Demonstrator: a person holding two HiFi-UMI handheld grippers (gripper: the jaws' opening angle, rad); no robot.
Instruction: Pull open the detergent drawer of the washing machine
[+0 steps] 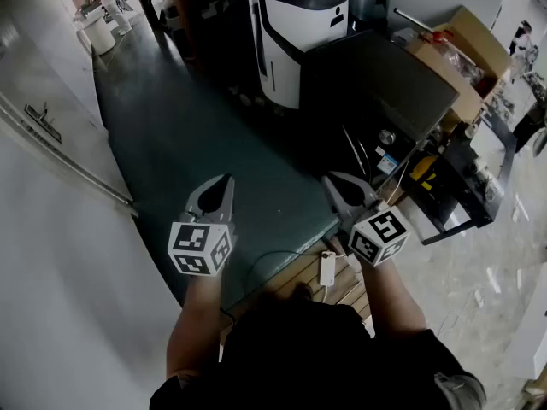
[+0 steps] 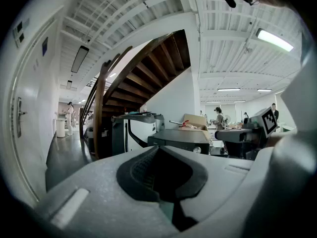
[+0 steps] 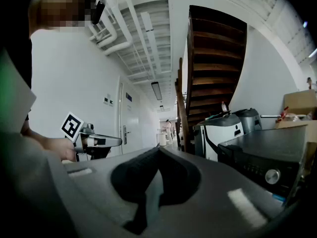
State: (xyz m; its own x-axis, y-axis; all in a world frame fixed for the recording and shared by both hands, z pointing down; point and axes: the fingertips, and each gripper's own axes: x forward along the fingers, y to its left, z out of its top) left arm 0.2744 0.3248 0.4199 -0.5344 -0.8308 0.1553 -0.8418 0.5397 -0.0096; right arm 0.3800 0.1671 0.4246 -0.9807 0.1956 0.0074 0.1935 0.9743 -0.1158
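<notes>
A dark, box-shaped washing machine (image 1: 376, 84) stands ahead and to the right, with a round knob (image 1: 386, 137) on its front. I cannot make out its detergent drawer. The machine also shows in the left gripper view (image 2: 181, 139) and in the right gripper view (image 3: 262, 152). My left gripper (image 1: 225, 180) is held level over the dark green floor, shut and empty. To its right, my right gripper (image 1: 329, 179) is also shut and empty, a short way from the machine's near corner. Neither gripper touches anything.
A white-and-black appliance (image 1: 295, 37) stands behind the washing machine, and an open cardboard box (image 1: 457, 54) to its right. A white wall with a door (image 1: 51, 126) runs along the left. A white adapter with a cable (image 1: 327, 268) lies on the wooden floor near my feet. A wooden staircase (image 2: 143, 78) rises ahead.
</notes>
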